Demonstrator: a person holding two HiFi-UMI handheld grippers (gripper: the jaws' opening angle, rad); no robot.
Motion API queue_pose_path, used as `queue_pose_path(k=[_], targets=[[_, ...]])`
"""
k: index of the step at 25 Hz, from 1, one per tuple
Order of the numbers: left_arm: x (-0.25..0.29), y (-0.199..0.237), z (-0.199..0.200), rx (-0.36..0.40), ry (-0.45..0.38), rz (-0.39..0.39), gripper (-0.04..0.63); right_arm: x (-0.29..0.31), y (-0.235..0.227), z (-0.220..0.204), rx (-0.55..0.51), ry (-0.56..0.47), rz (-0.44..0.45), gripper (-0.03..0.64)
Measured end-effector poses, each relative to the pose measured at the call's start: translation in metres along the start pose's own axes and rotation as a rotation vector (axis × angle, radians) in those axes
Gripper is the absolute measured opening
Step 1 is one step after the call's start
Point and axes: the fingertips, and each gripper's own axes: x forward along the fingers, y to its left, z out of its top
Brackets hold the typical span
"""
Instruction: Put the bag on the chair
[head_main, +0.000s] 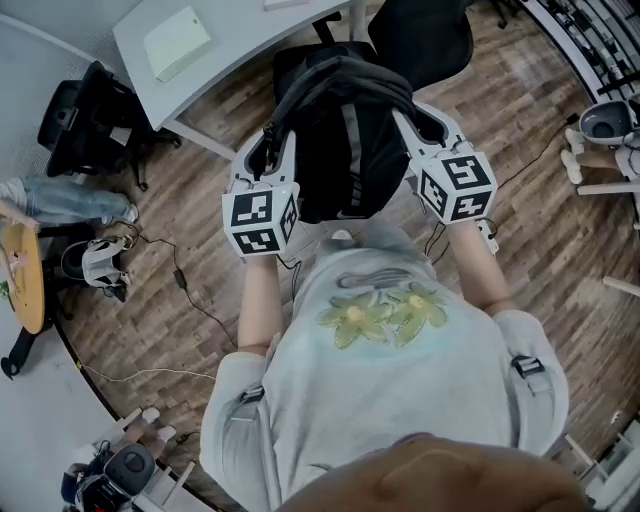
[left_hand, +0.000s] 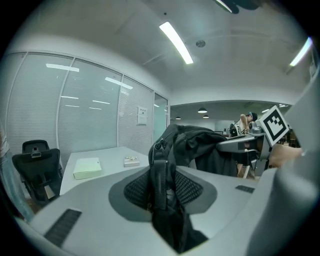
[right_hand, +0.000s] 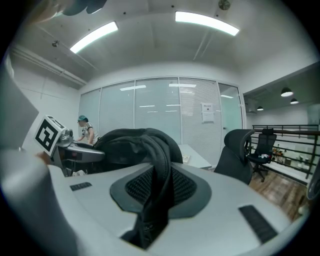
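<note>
Head view, bag: I see the bag (head_main: 340, 150), a black backpack, hanging in the air at upper centre of the frame, clear of the floor.
Head view, left hand-held gripper (head_main: 272, 150): it sits at the bag's left edge, with a strap running into it.
Head view, right hand-held gripper (head_main: 418, 128): it sits at the bag's right edge and carries the other strap.
Head view, chair (head_main: 425, 35): it is at top centre-right, just beyond the bag. The bag is not on it yet.
Head view, desk (head_main: 240, 45): it is at upper left and carries a pale notebook (head_main: 177, 40), which has no part in my job.
Left gripper view, grip: the jaws are pinched almost together on the left strap (left_hand: 160, 182), which rises to the bag's body at centre frame.
Right gripper view, grip: the jaws are clamped on the padded right strap (right_hand: 159, 170), which loops up over the bag's top.
Handling: I judge the bag soft and saggy. It will slump once set on the seat, and it may tip unless laid against the backrest.
Where to hold: the two straps are a sound hold, being thick and grippy.
Contents: the top zip looks closed, and I cannot tell what is inside or how heavy the bag is.
</note>
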Motion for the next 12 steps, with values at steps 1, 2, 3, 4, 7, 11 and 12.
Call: queue_pose_path(k=[1, 2, 3, 4, 7, 11, 12], targets=[[0.002, 0.002, 0.003, 0.004, -0.007, -0.004, 0.132, 0.002, 0.0, 0.003, -0.002, -0.003, -0.004, 0.075], [0.005, 0.005, 0.006, 0.008, -0.013, -0.007, 0.132, 0.005, -0.001, 0.006, -0.005, -0.005, -0.008, 0.075], [0.009, 0.008, 0.009, 0.012, -0.016, -0.009, 0.132, 0.008, -0.002, 0.009, -0.006, -0.006, -0.011, 0.075], [0.013, 0.01, 0.012, 0.015, -0.018, -0.011, 0.132, 0.011, -0.004, 0.012, -0.008, -0.008, -0.013, 0.075], [0.022, 0.01, 0.018, 0.02, -0.02, -0.017, 0.132, 0.016, -0.01, 0.019, -0.011, -0.012, -0.022, 0.075], [0.032, 0.01, 0.026, 0.03, -0.031, -0.025, 0.132, 0.025, -0.022, 0.028, -0.009, -0.024, -0.027, 0.075], [0.036, 0.012, 0.03, 0.033, -0.036, -0.024, 0.132, 0.03, -0.025, 0.031, -0.008, -0.028, -0.027, 0.075]])
